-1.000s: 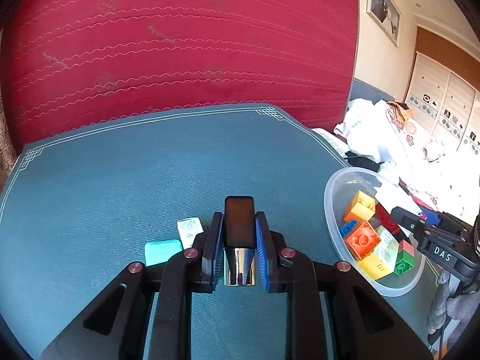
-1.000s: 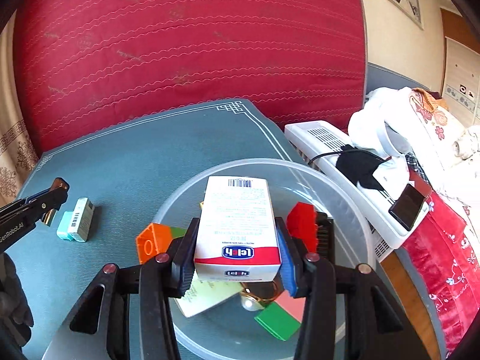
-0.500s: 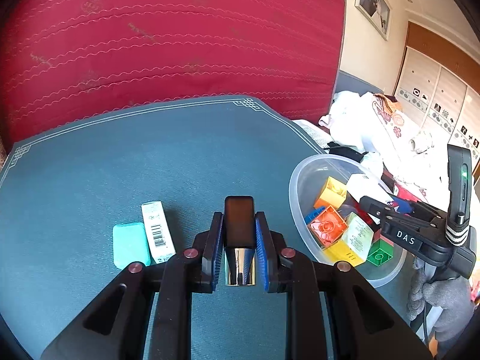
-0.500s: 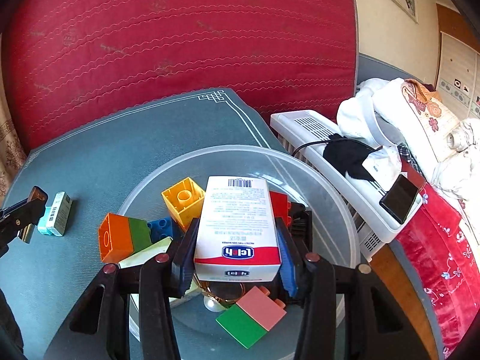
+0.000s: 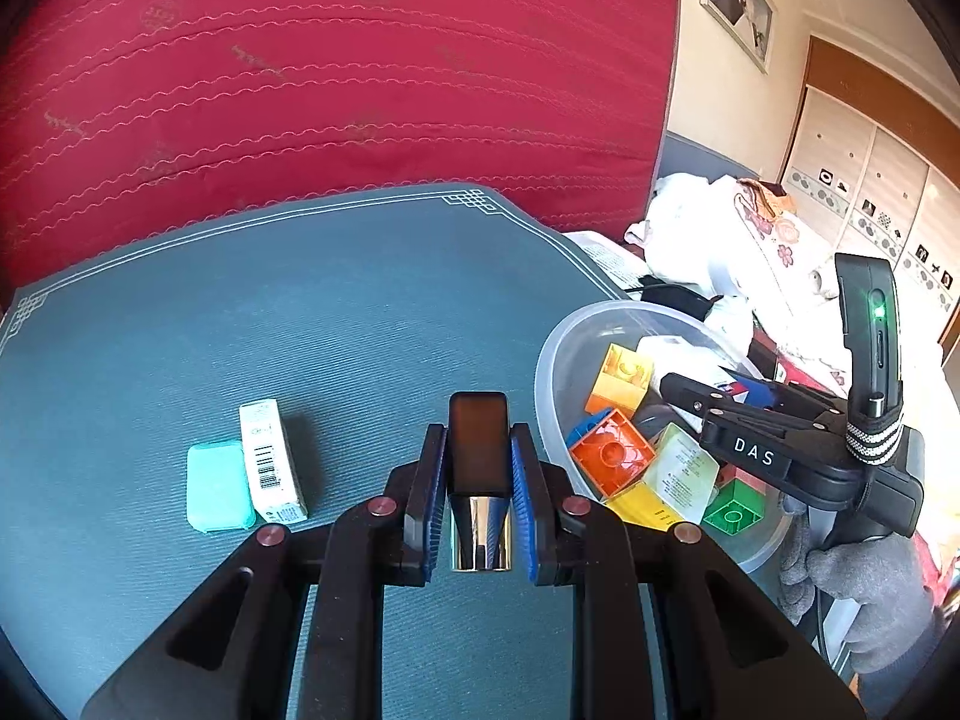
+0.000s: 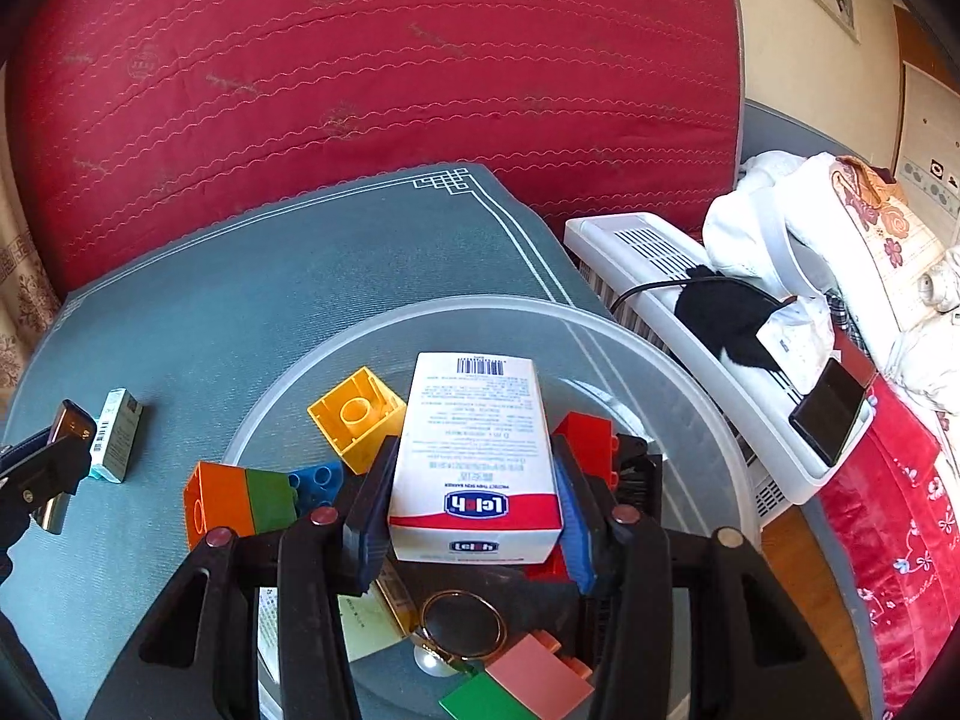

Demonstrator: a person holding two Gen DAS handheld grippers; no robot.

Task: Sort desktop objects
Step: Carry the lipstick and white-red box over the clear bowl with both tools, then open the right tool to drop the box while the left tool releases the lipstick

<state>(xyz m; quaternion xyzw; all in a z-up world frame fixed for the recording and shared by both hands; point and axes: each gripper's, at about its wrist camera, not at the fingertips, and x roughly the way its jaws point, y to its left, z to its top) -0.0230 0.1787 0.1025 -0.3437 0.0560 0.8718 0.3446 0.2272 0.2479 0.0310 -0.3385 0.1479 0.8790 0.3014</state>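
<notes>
My left gripper (image 5: 478, 450) is shut on a small dark lighter with a chrome base (image 5: 478, 480), held above the blue mat, just left of the clear plastic bowl (image 5: 555, 360). My right gripper (image 6: 469, 486) is shut on a white and red carton (image 6: 477, 450) and hovers over the bowl (image 6: 690, 372), which holds several coloured toy bricks such as a yellow one (image 6: 357, 414) and an orange-green one (image 6: 237, 501). A small white box (image 5: 270, 462) and a mint-green case (image 5: 216, 486) lie side by side on the mat, left of the left gripper.
A red quilted mattress (image 5: 330, 72) stands behind the table. To the right are a white heater (image 6: 690, 300) with a phone (image 6: 831, 408) on it, bedding and cupboards. A gloved hand (image 5: 858, 588) holds the right gripper. In the bowl also lie a round ring (image 6: 462, 624) and a paper slip.
The left gripper with the lighter has moved right, closer to the bowl; the two small boxes shifted left in its view. The right gripper has moved forward over the bowl with the carton.
</notes>
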